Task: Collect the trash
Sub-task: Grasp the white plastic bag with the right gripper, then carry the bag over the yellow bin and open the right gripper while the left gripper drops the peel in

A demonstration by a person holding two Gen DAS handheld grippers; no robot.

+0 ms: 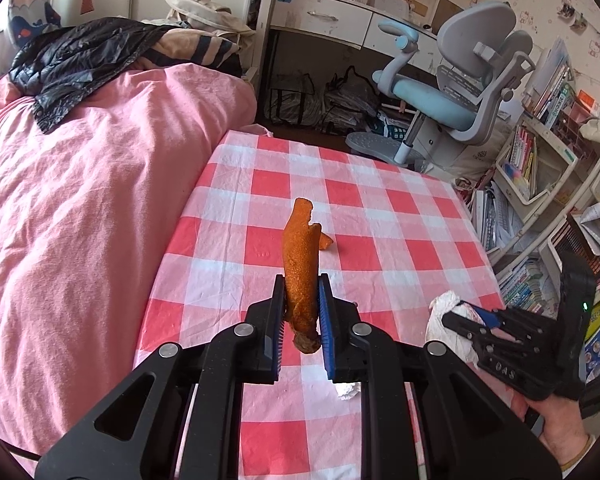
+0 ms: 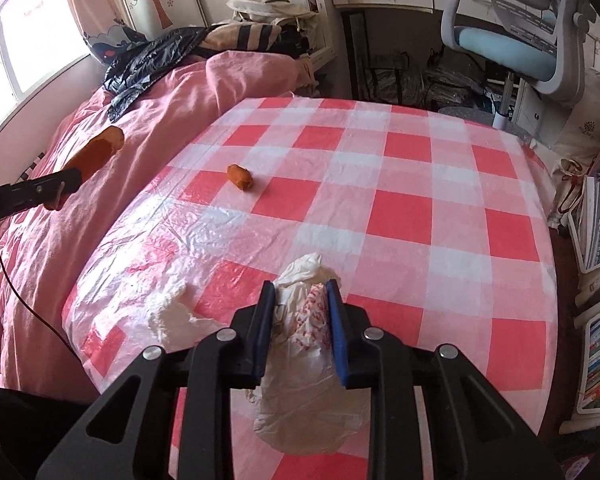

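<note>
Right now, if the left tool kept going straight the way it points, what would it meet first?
Probably the checkered tablecloth, near the small orange peel piece lying just beyond the long peel that the left tool holds. Depth is unclear, so it might touch that piece first.

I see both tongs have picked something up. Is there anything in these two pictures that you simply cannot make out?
- Left wrist view: the crumpled tissue is mostly hidden behind the left tongs holding the orange peel.
- Left wrist view: the right tongs cover much of the white wrapper.
- Right wrist view: the wrapper's red print is too crumpled to read.
- Either view: no trash bin shows.
</note>
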